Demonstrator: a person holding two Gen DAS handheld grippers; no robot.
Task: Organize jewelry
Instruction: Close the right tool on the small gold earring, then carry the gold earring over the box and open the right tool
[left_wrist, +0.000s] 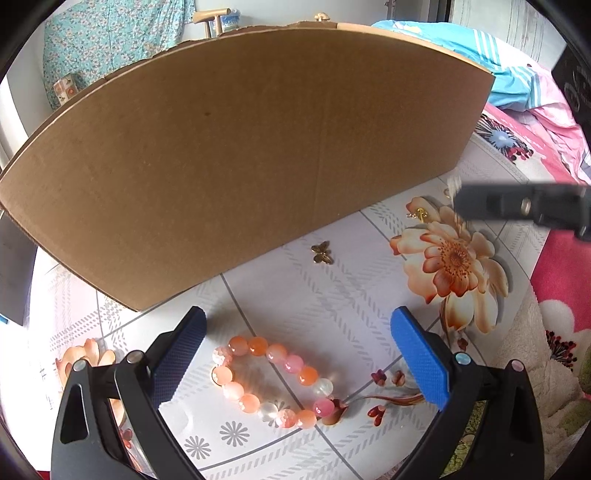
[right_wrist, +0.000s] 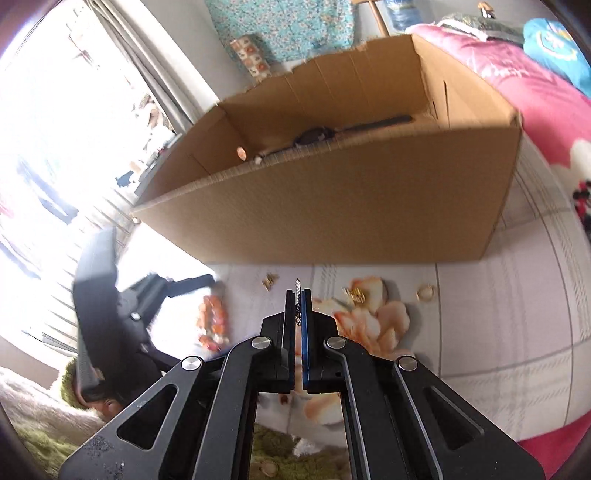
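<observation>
Right hand-held gripper (right_wrist: 298, 306) angled downward, clamped on a small silver chain (right_wrist: 298, 295); left hand-held gripper (left_wrist: 299, 354) tilted downward, fully spread, empty, over beaded bracelet (left_wrist: 273, 380).

Bright daylight fills both views. In the right wrist view the window (right_wrist: 48, 122) on the left is blown out to white, and glare washes over the tablecloth (right_wrist: 498, 314) near it. The cardboard box (right_wrist: 332, 206) shows motion blur along its edges, as do the small items on the cloth. The left wrist view is sharper; only the right gripper (left_wrist: 458, 201) at its right edge is smeared. Soft shadows lie under the beaded bracelet (left_wrist: 273, 376). Fisheye bending curves straight lines, and dark vignetting rings the corners.
</observation>
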